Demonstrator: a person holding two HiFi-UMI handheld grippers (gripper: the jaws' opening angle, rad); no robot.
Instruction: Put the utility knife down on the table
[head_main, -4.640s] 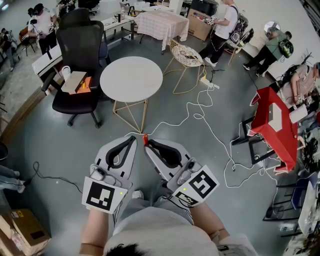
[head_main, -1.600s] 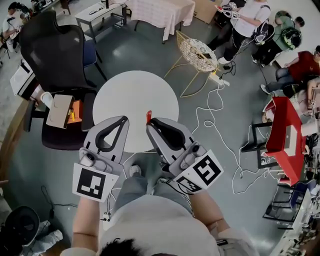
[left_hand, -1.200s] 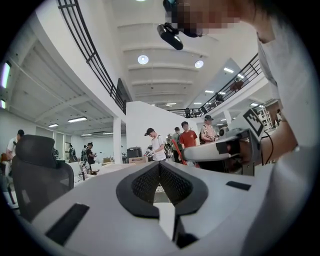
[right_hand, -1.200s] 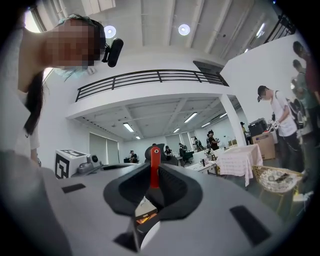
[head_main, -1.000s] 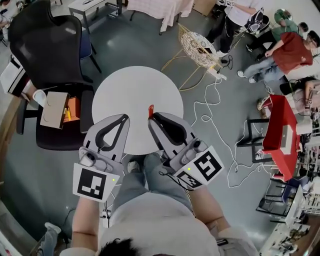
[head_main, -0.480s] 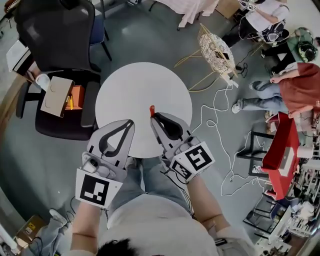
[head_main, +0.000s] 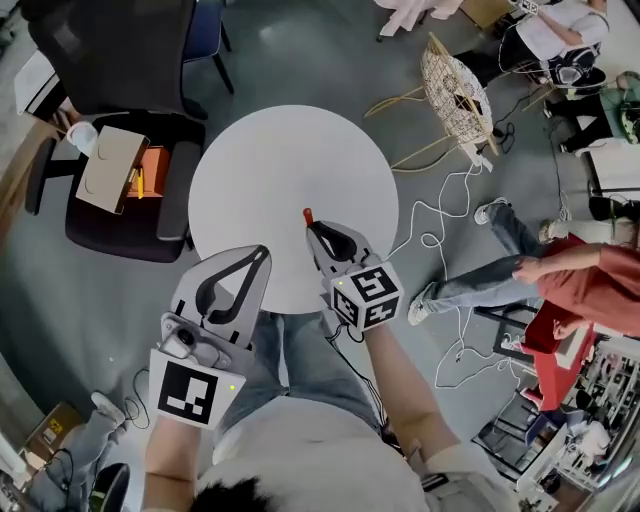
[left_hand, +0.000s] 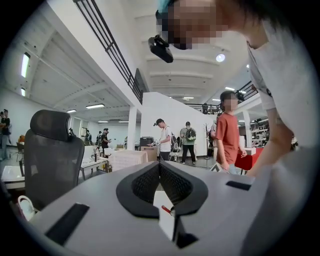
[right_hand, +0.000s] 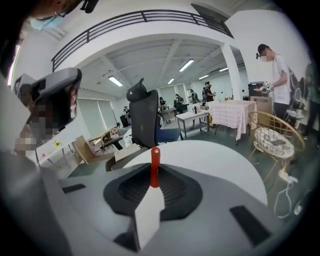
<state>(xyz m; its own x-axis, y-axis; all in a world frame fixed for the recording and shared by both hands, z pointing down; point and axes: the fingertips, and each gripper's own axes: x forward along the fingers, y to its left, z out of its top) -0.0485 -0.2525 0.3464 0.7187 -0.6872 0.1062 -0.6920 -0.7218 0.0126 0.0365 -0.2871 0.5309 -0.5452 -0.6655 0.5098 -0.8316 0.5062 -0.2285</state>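
Utility knife with a red handle (right_hand: 155, 167) sits pinched between the pads of the right gripper (head_main: 316, 230). Its red end pokes forward past the fingertips and a pale wedge of its body runs back between the jaws. That grip leaves the front end free to meet a surface first.

Nearest the person, the left gripper (left_hand: 160, 172) has its jaws pressed together on nothing. It hangs low at the near-left rim of the table, probably just kept out of the way.

The right gripper reaches further, out over the near part of the round white table (head_main: 290, 150), so the knife hangs above bare tabletop. I cannot tell how high. The remaining step looks like lowering it flat and letting go.

Beyond the table stand a black office chair (head_main: 110, 50) and a gold wire chair (head_main: 455, 85).
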